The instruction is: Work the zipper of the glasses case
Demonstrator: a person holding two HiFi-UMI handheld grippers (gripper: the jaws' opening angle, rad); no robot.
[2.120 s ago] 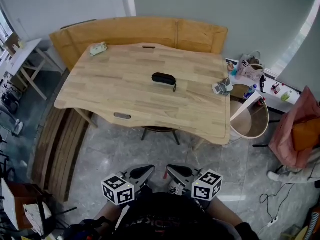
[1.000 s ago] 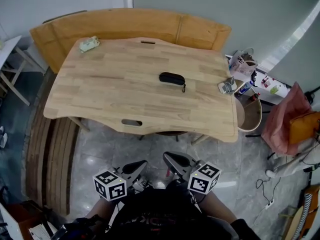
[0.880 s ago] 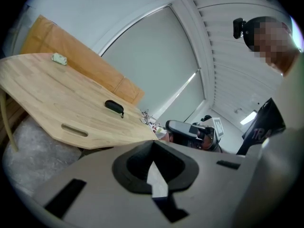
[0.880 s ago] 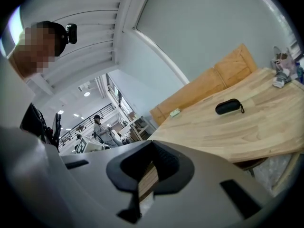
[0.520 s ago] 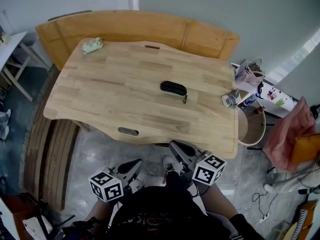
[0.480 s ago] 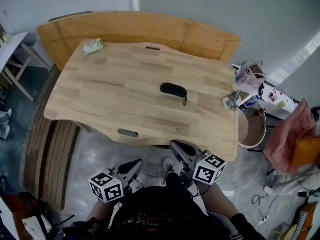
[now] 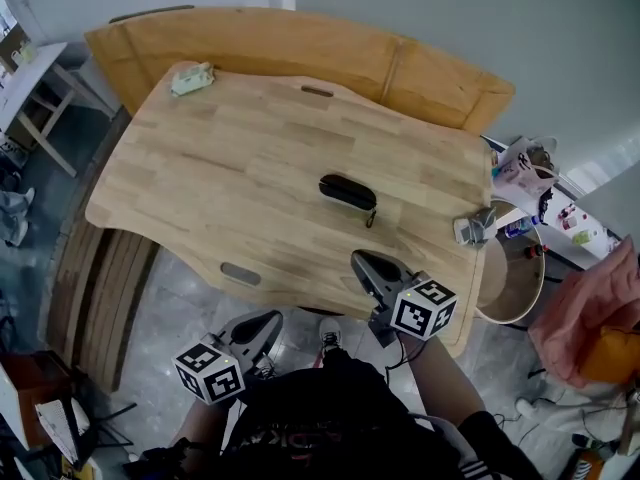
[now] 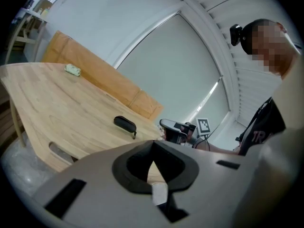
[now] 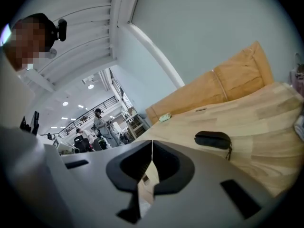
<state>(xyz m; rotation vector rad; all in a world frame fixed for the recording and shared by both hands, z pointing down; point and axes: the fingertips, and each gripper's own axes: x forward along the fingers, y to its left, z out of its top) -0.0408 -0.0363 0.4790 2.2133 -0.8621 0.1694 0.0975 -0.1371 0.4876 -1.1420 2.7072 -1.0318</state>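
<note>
Person in a black shirt (image 7: 320, 423) with faint chest lettering and a white-striped sleeve (image 7: 480, 450). Just ahead of the shirt, the grey left gripper (image 7: 276, 315) and grey right gripper (image 7: 356, 257) each carry a white cube (image 7: 423, 308) printed with black square markers. Above the shirt sits a small black head camera (image 8: 236, 33).

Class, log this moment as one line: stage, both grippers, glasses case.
stage: pre-grasp | left gripper: shut, empty | right gripper: shut, empty, by near edge of table | glasses case: on table, untouched
</note>
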